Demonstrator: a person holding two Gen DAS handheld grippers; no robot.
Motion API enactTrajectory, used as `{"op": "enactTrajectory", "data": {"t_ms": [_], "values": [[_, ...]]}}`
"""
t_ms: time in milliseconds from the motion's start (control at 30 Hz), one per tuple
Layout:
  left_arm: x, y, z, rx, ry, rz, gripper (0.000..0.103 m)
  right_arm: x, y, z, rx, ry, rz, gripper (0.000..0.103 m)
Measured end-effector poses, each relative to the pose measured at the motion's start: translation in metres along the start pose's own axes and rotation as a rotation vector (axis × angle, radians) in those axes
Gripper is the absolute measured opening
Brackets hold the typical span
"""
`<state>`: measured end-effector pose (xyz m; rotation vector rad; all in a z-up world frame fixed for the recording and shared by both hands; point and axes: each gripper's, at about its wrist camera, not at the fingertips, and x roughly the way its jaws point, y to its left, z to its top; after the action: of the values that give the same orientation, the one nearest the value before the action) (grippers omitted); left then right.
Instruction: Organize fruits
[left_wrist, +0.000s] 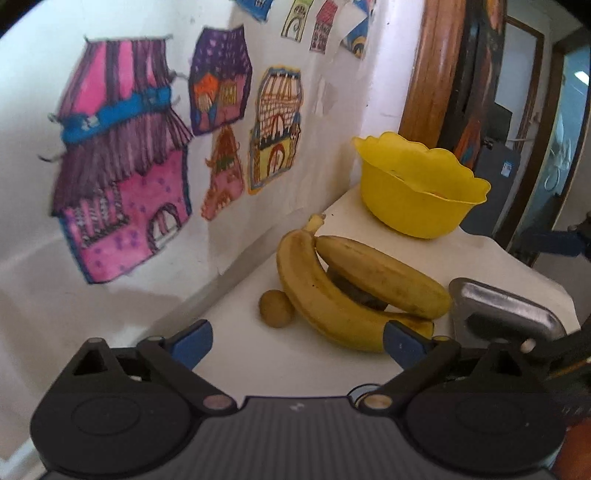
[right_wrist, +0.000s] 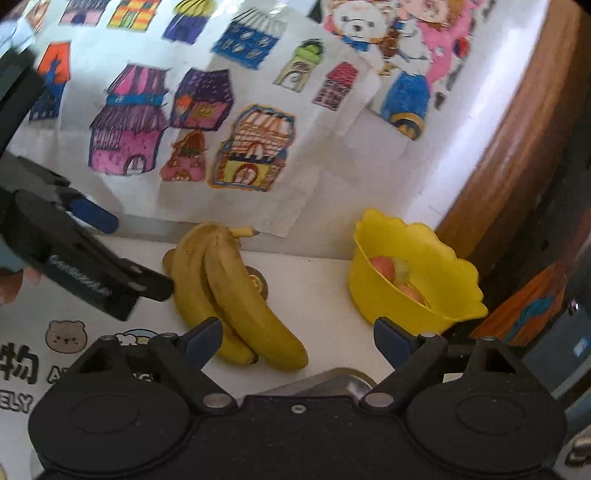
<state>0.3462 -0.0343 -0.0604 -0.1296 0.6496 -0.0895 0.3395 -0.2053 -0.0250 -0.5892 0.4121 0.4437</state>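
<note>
My left gripper (left_wrist: 297, 341) has its blue-tipped fingers (left_wrist: 192, 343) spread wide with nothing between them, hovering low over the white table (left_wrist: 280, 365). The right-hand finger tip sits just in front of the lower end of the bananas (left_wrist: 343, 295), though I cannot tell whether it touches the peel. My right gripper (right_wrist: 297, 341) is likewise splayed apart and holds nothing; between its blue fingers (right_wrist: 205, 341) I see the near ends of the same bananas (right_wrist: 236, 291), two joined at the stem and lying on the table, stem pointing toward the wall. Beside the bananas, on the wall side in the left view, rests a small round brown fruit (left_wrist: 276, 308), just touching or nearly touching the lower banana. Something dark and round lies tucked under the bananas, too hidden to make out. Farther back stands a yellow bowl (left_wrist: 417, 188) with a scalloped rim, apart from the bananas; from the right view its inside (right_wrist: 413, 269) shows a few reddish and greenish fruits (right_wrist: 393, 271). A shiny metal object (left_wrist: 506, 308) lies near the table's right edge, close to the bananas' tip. In the right view my left gripper (right_wrist: 85, 258) reaches in from the left. Colourful drawings of houses (left_wrist: 122, 177) cover the wall (left_wrist: 33, 74) behind the table.
</note>
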Motion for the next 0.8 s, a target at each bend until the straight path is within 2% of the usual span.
{"op": "enactTrajectory", "data": {"t_ms": [100,200,400,600,800], "values": [[0.009,-0.002,0.001,-0.012,0.020,0.008,0.089,0.009,0.009,0.002,-0.082,-0.002,-0.005,0.085],[0.017,0.000,0.002,-0.050,0.035,-0.020,0.082,0.018,0.014,0.004,-0.151,-0.008,-0.018,0.082],[0.028,0.007,0.001,-0.117,0.036,-0.086,0.078,0.031,0.017,0.004,-0.174,-0.006,0.001,0.077],[0.034,0.014,-0.002,-0.169,0.038,-0.175,0.067,0.044,0.018,0.003,-0.197,0.012,0.041,0.074],[0.039,0.023,-0.003,-0.230,0.044,-0.253,0.060,0.055,0.016,0.008,-0.192,-0.013,0.076,0.073]]}}
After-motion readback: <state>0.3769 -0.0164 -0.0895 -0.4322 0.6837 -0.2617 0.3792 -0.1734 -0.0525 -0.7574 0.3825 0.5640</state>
